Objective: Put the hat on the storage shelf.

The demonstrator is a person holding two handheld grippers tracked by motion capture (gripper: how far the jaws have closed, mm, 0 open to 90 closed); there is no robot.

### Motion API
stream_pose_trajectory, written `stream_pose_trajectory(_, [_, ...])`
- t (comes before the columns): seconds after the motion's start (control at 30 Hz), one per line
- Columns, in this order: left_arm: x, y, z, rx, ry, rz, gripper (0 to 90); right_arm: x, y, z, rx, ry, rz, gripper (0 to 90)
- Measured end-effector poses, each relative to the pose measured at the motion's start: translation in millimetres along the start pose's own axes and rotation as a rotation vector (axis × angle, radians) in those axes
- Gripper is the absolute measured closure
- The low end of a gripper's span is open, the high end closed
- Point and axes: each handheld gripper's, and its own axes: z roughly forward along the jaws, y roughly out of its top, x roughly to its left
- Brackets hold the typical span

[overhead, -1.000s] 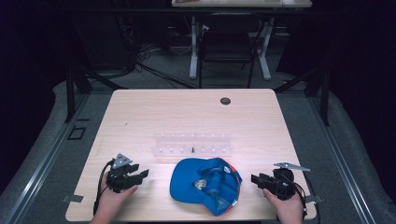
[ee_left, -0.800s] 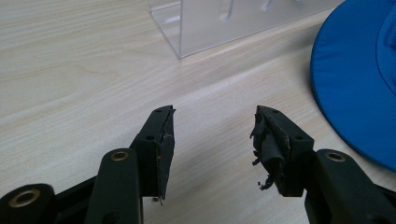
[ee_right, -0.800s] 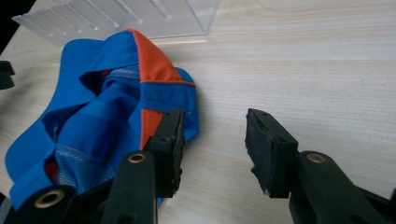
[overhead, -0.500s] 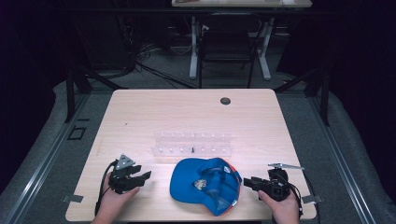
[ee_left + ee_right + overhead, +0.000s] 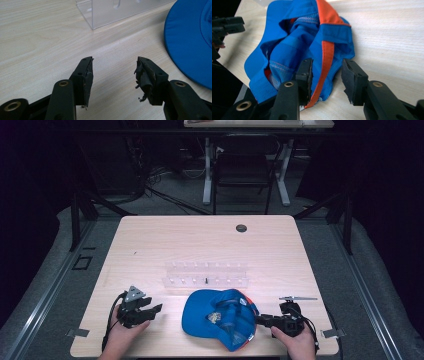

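A pale wooden table [image 5: 150, 245] filled the middle of the high view, with dark floor and chair legs behind it across the top of the frame. Near the bottom centre lay a blue cap [image 5: 220, 317], upside down and crumpled, its orange trim [image 5: 325, 60] running down the middle of the right gripper view. Just above the cap in the high view sat a clear plastic rack [image 5: 206, 275], close to it but apart.

The right gripper [image 5: 264, 320] stood at the cap's right edge with its jaws parted to a middling gap, the orange band and a fold of blue cloth lying between them — nothing pinched yet. The left gripper [image 5: 152, 310] rested at lower left, well apart from the cap, its jaws spread wide over bare wood.

The cap looked light and soft; the crown would likely sag and fold when lifted, while the brim [image 5: 190, 42] seemed stiffer. The seamed band probably offered the surest hold, being thick and not slippery. Open table lay toward the upper part of the frame beyond the rack — the near edge, though, sat close beneath the cap, leaving little margin there.
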Motion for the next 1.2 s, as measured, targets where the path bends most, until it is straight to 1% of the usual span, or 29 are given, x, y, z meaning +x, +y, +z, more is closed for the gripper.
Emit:
stream_pose_trajectory(0.03, [0.0, 0.0, 0.1, 0.0, 0.001, 0.001, 48.0, 0.3, -0.2, 1.2, 0.008, -0.003, -0.008, 61.6])
stream_pose_trajectory(0.13, [-0.2, 0.0, 0.5, 0.0, -0.001, 0.001, 48.0, 0.6, -0.7, 4.1, 0.024, 0.01, -0.007, 62.7])
stream_pose_trajectory(0.3, [-0.2, 0.1, 0.6, 0.004, -0.003, 0.002, 48.0, 0.3, -1.3, 7.2, 0.044, 0.025, 0.004, 64.0])
stream_pose_trajectory(0.33, [-0.3, 0.1, 0.7, 0.003, -0.002, 0.002, 48.0, 0.2, -1.5, 8.0, 0.045, 0.035, 0.005, 64.0])
stream_pose_trajectory(0.37, [-0.2, 0.1, 0.7, 0.003, -0.001, 0.003, 48.0, 0.4, -1.7, 9.2, 0.057, 0.037, 0.009, 64.4])
stream_pose_trajectory(0.43, [-0.1, 0.0, 0.8, 0.003, 0.0, 0.001, 48.0, 0.2, -1.9, 9.9, 0.06, 0.037, 0.007, 64.7])
stream_pose_trajectory(0.6, [0.3, 0.1, 0.7, 0.008, 0.0, 0.002, 48.0, 0.6, -3.2, 15.4, 0.087, 0.055, 0.012, 64.9])
stream_pose_trajectory(0.67, [0.3, 0.1, 0.9, 0.007, 0.0, 0.002, 48.0, 0.4, -3.4, 16.6, 0.098, 0.065, 0.011, 65.2])
stream_pose_trajectory(0.73, [0.3, 0.1, 1.1, 0.008, 0.0, 0.002, 48.0, 0.4, -3.6, 17.6, 0.098, 0.079, 0.016, 65.7])
stream_pose_trajectory(0.77, [0.3, 0.0, 1.2, 0.009, -0.001, 0.003, 48.0, 0.6, -4.0, 17.8, 0.089, 0.086, 0.028, 66.0])
stream_pose_trajectory(0.8, [0.2, 0.0, 1.2, 0.008, -0.001, 0.003, 48.0, -0.8, -2.8, 16.5, 0.108, 0.104, 0.016, 66.6])
stream_pose_trajectory(0.83, [0.2, -0.1, 1.4, 0.006, 0.001, 0.003, 48.0, -1.2, -2.9, 15.6, 0.089, 0.116, 0.04, 67.2])
stream_pose_trajectory(0.87, [0.2, -0.1, 1.3, 0.005, 0.001, 0.003, 48.0, -1.2, -2.9, 15.6, 0.089, 0.116, 0.04, 67.2])
stream_pose_trajectory(0.9, [0.1, -0.1, 1.4, 0.005, 0.001, 0.002, 48.0, -2.7, -2.0, 14.1, 0.098, 0.13, 0.033, 67.4])
stream_pose_trajectory(0.93, [0.1, -0.2, 1.4, 0.006, 0.001, 0.001, 48.0, -2.4, -1.9, 12.9, 0.089, 0.139, 0.054, 67.8])
stream_pose_trajectory(1.0, [-0.1, -0.2, 1.5, 0.007, 0.001, 0.001, 48.0, -2.6, -1.6, 11.6, 0.077, 0.157, 0.066, 68.0])
stream_pose_trajectory(1.1, [-0.2, -0.1, 1.6, 0.01, -0.002, 0.002, 48.0, -3.8, -0.6, 8.9, 0.068, 0.189, 0.076, 68.8])
stream_pose_trajectory(1.2, [-0.4, -0.1, 2.0, 0.01, -0.002, 0.002, 48.0, -4.3, -0.4, 8.4, 0.062, 0.206, 0.084, 69.3])
